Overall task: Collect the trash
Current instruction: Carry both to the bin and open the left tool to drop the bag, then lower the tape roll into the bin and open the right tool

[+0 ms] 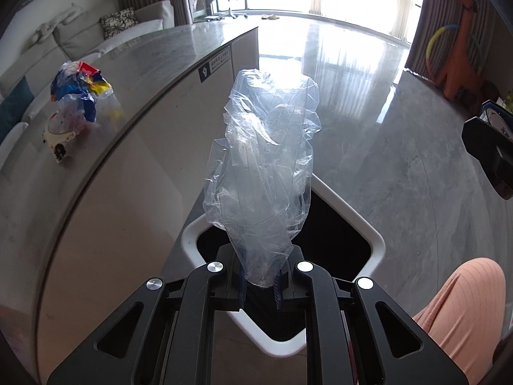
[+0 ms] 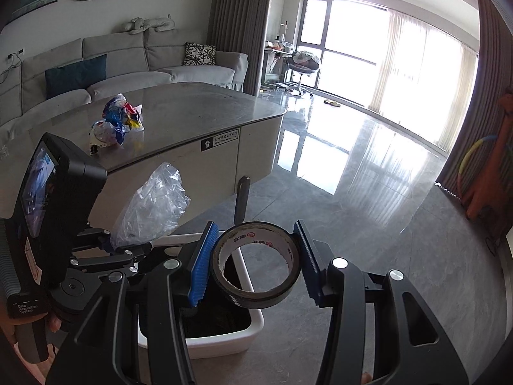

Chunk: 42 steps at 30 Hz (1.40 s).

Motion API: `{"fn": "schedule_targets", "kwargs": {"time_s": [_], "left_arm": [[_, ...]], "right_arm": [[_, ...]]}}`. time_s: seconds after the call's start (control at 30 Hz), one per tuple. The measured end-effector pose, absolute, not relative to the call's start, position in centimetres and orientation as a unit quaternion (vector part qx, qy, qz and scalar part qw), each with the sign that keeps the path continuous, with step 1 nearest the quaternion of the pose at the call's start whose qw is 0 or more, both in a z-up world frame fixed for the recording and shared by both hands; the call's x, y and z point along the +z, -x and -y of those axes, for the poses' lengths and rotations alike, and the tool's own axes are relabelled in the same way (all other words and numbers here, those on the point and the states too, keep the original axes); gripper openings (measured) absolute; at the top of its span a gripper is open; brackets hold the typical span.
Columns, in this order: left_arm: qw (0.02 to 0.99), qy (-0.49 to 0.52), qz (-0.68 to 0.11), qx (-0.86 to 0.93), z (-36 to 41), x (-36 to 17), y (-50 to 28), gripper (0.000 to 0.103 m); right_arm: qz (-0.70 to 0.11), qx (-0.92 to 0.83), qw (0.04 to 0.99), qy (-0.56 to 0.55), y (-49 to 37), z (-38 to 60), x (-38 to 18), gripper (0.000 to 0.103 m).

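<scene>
My left gripper (image 1: 260,284) is shut on a crumpled clear plastic bag (image 1: 266,163) and holds it above the white trash bin (image 1: 362,224) on the floor. The bag also shows in the right wrist view (image 2: 154,207). My right gripper (image 2: 255,263) is shut on a black tape roll (image 2: 256,266), held over the bin's right rim (image 2: 253,324). A crumpled colourful wrapper (image 1: 78,91) and a white crumpled packet (image 1: 59,134) lie on the coffee table (image 1: 154,64). The wrapper also shows in the right wrist view (image 2: 120,117).
The coffee table stands left of the bin, its side panel close to it. A grey sofa (image 2: 128,61) is behind the table. The glossy grey floor (image 2: 368,192) stretches right toward the windows. An orange toy (image 1: 461,64) stands by the curtain. A person's knee (image 1: 461,314) is at lower right.
</scene>
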<state>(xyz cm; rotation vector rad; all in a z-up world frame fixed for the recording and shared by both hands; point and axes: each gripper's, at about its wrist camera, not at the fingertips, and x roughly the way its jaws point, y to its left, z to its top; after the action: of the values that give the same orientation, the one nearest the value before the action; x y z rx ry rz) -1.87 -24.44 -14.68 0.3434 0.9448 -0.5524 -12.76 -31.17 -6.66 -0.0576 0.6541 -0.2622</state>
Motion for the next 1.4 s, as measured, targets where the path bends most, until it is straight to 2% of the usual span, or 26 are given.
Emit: {"fn": "schedule_targets", "kwargs": {"time_s": [0.1, 0.2, 0.27, 0.3, 0.37, 0.47, 0.57, 1.07, 1.4], "left_arm": [[0.841, -0.167, -0.448, -0.254, 24.5, -14.9, 1.8, 0.018], [0.839, -0.170, -0.453, -0.248, 24.4, -15.1, 1.7, 0.025], [0.837, -0.178, -0.454, -0.249, 24.5, -15.3, 1.9, 0.040], [0.839, -0.181, -0.450, -0.247, 24.5, -15.3, 2.0, 0.044], [0.843, -0.187, -0.444, -0.241, 24.4, -15.2, 2.2, 0.060], [0.849, -0.179, -0.438, -0.236, 24.0, -14.7, 2.3, 0.074], [0.860, -0.188, -0.420, -0.222, 23.6, -14.0, 2.4, 0.085], [0.903, -0.190, -0.359, -0.140, 18.2, -9.5, 0.8, 0.087], [0.907, -0.153, -0.378, -0.108, 13.4, -9.1, -1.4, 0.088]], "right_arm": [[-0.321, -0.127, 0.938, 0.029, 12.8, 31.0, -6.6, 0.050], [-0.322, -0.126, 0.938, 0.029, 13.0, 31.1, -6.6, 0.050], [-0.321, -0.126, 0.938, 0.030, 12.6, 31.1, -6.4, 0.050], [-0.321, -0.126, 0.938, 0.030, 12.6, 31.0, -6.4, 0.050], [-0.321, -0.125, 0.938, 0.030, 12.6, 30.9, -6.3, 0.050], [-0.319, -0.123, 0.939, 0.031, 12.5, 30.9, -6.1, 0.050], [-0.319, -0.118, 0.940, 0.033, 12.6, 30.8, -6.0, 0.050], [-0.328, -0.082, 0.941, 0.028, 10.1, 28.8, -7.0, 0.050], [-0.358, -0.065, 0.931, 0.024, 7.0, 27.2, -10.0, 0.050]]}}
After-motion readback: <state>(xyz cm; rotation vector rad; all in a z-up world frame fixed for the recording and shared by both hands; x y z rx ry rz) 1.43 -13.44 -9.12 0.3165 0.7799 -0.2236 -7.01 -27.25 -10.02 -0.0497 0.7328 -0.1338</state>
